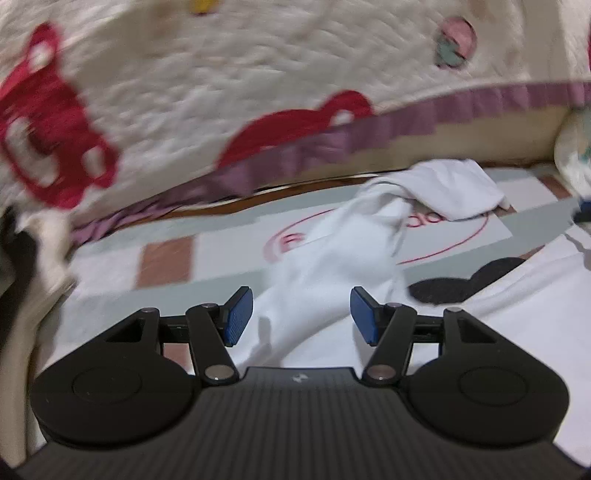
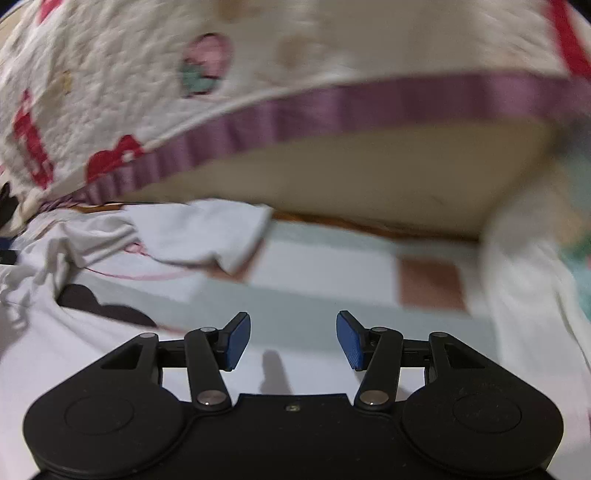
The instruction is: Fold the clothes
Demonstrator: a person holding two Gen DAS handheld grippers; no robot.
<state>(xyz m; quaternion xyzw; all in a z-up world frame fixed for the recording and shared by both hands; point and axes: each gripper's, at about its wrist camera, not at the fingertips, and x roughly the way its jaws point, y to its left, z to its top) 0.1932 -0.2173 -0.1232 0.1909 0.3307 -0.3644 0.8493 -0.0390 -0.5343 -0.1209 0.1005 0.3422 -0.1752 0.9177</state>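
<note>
— Jaws on both? 
— Spread, gripping nothing: left gripper (image 1: 301, 314), right gripper (image 2: 293, 340). 
— Largest thing? 
— Cream quilted blanket with red prints (image 1: 192, 81), filling the upper frame. 
— And the clothes? 
— White cotton garment with a black print (image 1: 332, 251), crumpled at centre on the patterned floor mat (image 1: 166, 258), a fold lying between the left jaws.

Both views smeared by motion blur. Quilted cover (image 1: 207, 85) with red shapes cut off at top and left edge; pattern not readable. Round pink-green motif (image 1: 455, 41) too blurred to be identified. Yellow spot (image 1: 201, 5) cut off by top edge. Red oval print on mat (image 1: 424, 240) partly hidden under white garment (image 1: 332, 266); letters not legible. Black shape on garment (image 1: 461, 280) only partly seen. Dark object (image 1: 583, 214) cut off at right edge. In right wrist view, white cloth (image 2: 532, 314) at right blurred, cut off by edge.
</note>
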